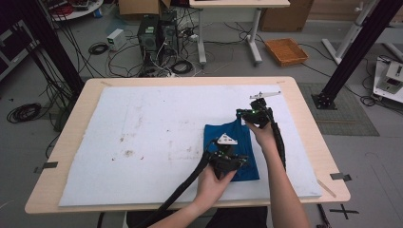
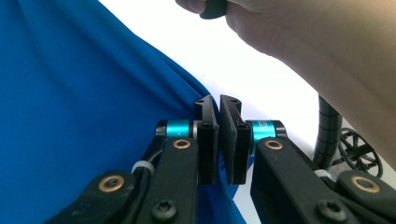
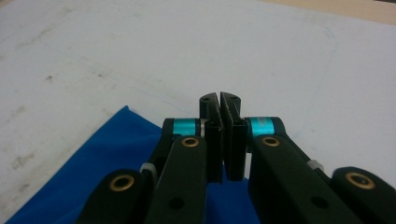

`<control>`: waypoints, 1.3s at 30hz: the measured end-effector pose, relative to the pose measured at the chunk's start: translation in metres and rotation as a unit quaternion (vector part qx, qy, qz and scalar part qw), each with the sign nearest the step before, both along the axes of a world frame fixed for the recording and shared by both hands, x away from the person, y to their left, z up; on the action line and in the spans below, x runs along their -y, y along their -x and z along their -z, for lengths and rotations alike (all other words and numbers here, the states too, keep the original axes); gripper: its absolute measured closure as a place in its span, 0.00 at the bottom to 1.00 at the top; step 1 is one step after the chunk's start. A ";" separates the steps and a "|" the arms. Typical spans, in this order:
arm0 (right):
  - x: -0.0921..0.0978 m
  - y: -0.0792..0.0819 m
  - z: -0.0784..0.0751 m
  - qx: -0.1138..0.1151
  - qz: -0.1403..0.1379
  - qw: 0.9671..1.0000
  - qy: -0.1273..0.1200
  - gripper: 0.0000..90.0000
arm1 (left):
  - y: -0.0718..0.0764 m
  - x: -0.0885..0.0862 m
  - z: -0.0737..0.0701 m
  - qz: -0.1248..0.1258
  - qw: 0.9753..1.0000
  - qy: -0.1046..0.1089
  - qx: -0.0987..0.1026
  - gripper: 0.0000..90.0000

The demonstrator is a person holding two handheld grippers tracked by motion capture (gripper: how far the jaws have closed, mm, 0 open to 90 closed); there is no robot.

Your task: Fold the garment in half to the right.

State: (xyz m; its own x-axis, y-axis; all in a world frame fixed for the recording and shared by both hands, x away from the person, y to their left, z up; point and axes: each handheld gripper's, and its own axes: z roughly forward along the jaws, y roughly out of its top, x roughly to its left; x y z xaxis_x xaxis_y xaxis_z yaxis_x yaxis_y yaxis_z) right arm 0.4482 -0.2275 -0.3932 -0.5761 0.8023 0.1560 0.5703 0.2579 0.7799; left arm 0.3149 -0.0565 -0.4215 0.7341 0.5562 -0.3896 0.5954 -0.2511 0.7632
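**Blue cloth pinched at two edges, fold in hand**

A blue cloth [image 1: 234, 151] is seen lying on the white mat [image 1: 142, 142], toward the mat's right half and nearer the person's side. It is already gathered into a compact, roughly rectangular shape.

The left gripper [image 1: 227, 159] is held over the cloth's near portion. In the left gripper view its jaws are drawn almost together at the cloth's edge [image 2: 93, 93], and a fold of blue fabric appears to be nipped between them — though how much is caught cannot be told. The right gripper [image 1: 254, 114] is placed at the cloth's far right corner; in the right gripper view its jaws are pressed together just past the blue corner [image 3: 116, 154], and whether fabric is held there cannot be made out.

The step in hand is judged to be a fold, or a smoothing, of the cloth. For the next move, both grips would need to be kept firm and carried together across the cloth — evenly, so that the edges are laid flush and no wrinkle is dragged in.
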 end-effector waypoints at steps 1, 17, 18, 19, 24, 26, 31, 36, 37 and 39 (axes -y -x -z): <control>0.005 0.000 0.002 0.002 0.005 1.000 0.005 0.98 | -0.002 0.006 0.002 0.003 1.000 -0.001 -0.002 0.95; 0.030 0.046 -0.009 0.046 0.070 0.996 0.019 0.71 | 0.011 -0.018 -0.024 0.023 0.995 0.029 0.095 0.59; 0.030 0.046 -0.009 0.046 0.070 0.996 0.019 0.71 | 0.011 -0.018 -0.024 0.023 0.995 0.029 0.095 0.59; 0.034 0.064 -0.005 0.052 0.072 0.996 0.007 0.70 | 0.012 -0.038 -0.030 0.011 0.994 0.028 0.108 0.59; 0.047 0.103 0.018 0.021 0.076 0.996 -0.031 0.68 | 0.013 -0.082 -0.039 -0.020 0.991 0.016 0.130 0.57; 0.050 0.119 0.028 0.006 0.073 0.996 -0.050 0.67 | 0.012 -0.105 -0.039 -0.039 0.989 0.003 0.140 0.56; 0.051 0.161 0.040 -0.008 0.072 0.996 -0.059 0.66 | 0.017 -0.168 -0.033 -0.096 0.984 -0.023 0.145 0.55; 0.046 0.183 0.045 -0.017 0.065 0.997 -0.041 0.71 | 0.024 -0.206 -0.024 -0.130 0.982 -0.017 0.138 0.55; 0.045 0.185 0.047 -0.025 0.062 0.997 -0.042 0.72 | 0.024 -0.206 -0.024 -0.130 0.982 -0.017 0.138 0.55; 0.043 0.186 0.052 -0.034 0.064 0.997 -0.040 0.79 | 0.024 -0.220 -0.020 -0.147 0.981 -0.009 0.130 0.55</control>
